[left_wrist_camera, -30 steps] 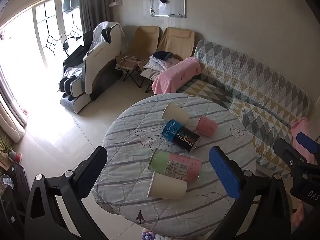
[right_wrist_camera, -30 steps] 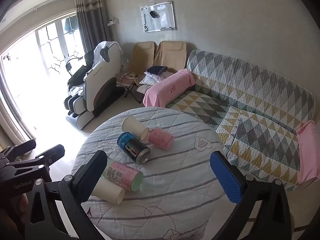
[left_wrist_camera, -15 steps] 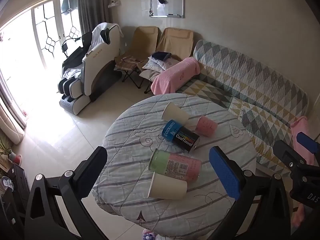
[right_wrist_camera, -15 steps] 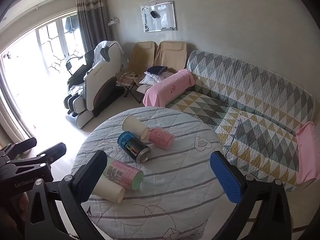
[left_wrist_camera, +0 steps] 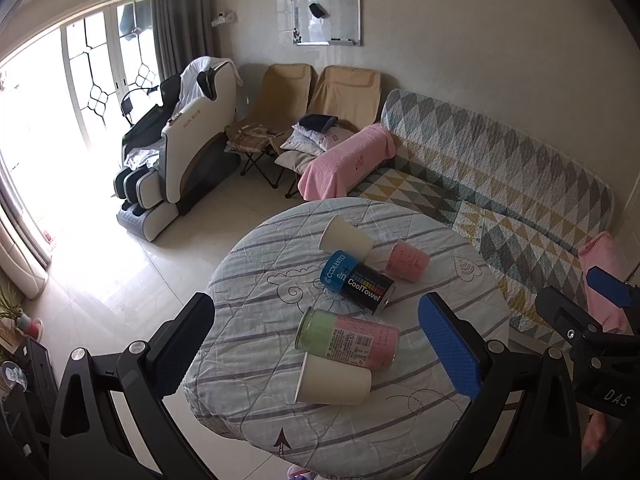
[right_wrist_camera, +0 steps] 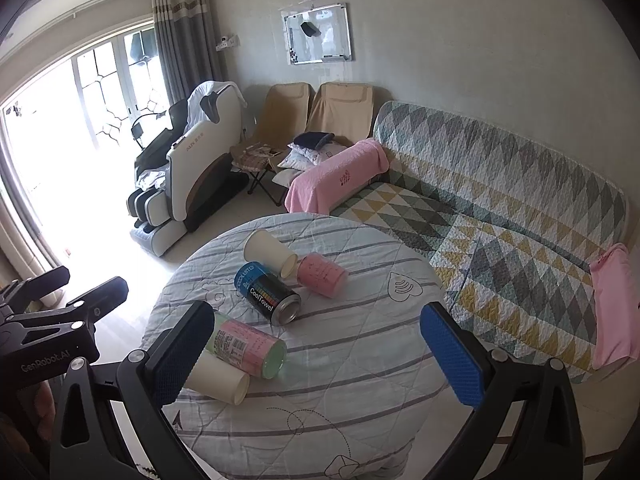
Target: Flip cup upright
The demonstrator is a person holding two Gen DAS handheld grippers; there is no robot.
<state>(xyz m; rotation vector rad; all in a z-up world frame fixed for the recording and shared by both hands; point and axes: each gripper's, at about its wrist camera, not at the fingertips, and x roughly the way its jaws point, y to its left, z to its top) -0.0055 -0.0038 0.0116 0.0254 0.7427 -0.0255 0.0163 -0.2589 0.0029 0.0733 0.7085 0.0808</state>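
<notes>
Several cups and cans lie on their sides on a round table [left_wrist_camera: 440, 432] [right_wrist_camera: 360, 400] with a striped cloth. A white paper cup [left_wrist_camera: 334, 380] [right_wrist_camera: 216, 378] lies nearest. Beside it lies a pink and green can [left_wrist_camera: 348, 338] [right_wrist_camera: 248, 348]. Further back are a blue and black CoolTowel can [left_wrist_camera: 358, 282] [right_wrist_camera: 266, 290], a pink cup [left_wrist_camera: 406, 260] [right_wrist_camera: 322, 274] and a second white cup [left_wrist_camera: 346, 236] [right_wrist_camera: 270, 252]. My left gripper [left_wrist_camera: 316, 352] and right gripper [right_wrist_camera: 316, 354] are open, empty, held above the table's near side.
A patterned sofa [left_wrist_camera: 500, 184] runs along the right wall with a pink blanket [left_wrist_camera: 344, 164]. Two folding chairs [left_wrist_camera: 316, 100] and a massage chair [left_wrist_camera: 180, 152] stand behind the table. Tiled floor lies to the left.
Both views have shifted only slightly. The cups and cans have not moved and both grippers stay open.
</notes>
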